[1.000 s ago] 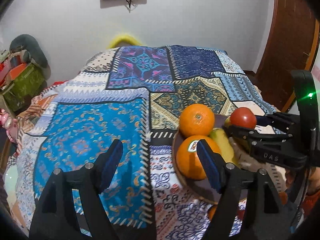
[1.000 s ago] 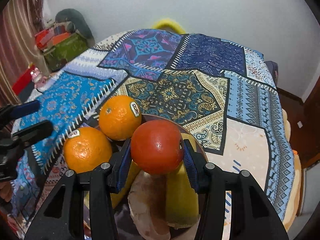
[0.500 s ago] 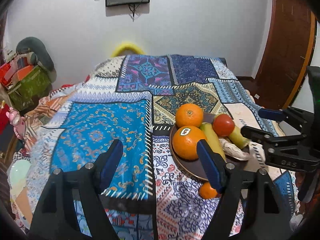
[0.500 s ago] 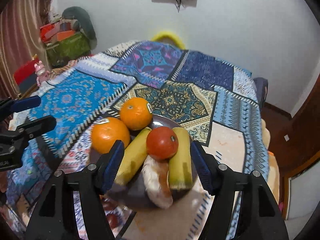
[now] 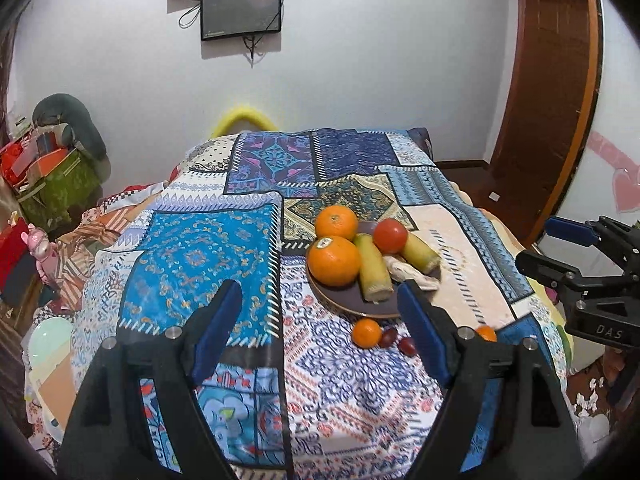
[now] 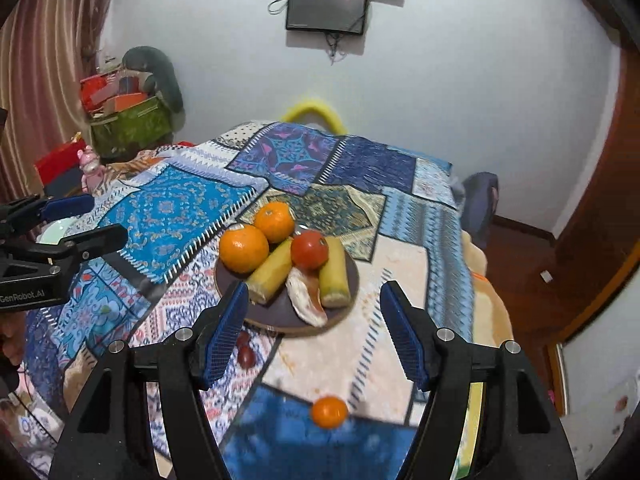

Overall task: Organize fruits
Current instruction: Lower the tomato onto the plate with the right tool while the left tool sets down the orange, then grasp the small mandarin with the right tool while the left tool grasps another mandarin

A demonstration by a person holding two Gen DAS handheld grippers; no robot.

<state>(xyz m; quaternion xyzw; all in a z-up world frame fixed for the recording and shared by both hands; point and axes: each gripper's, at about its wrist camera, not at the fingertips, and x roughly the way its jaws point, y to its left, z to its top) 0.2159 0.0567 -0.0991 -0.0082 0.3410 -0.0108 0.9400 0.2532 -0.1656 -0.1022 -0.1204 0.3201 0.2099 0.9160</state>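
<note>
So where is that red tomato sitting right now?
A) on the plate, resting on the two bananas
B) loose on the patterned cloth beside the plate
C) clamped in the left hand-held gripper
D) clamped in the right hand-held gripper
A: the tomato sits on the plate across the two bananas, while the right hand-held gripper and the left hand-held gripper are both open and hold nothing.
</note>
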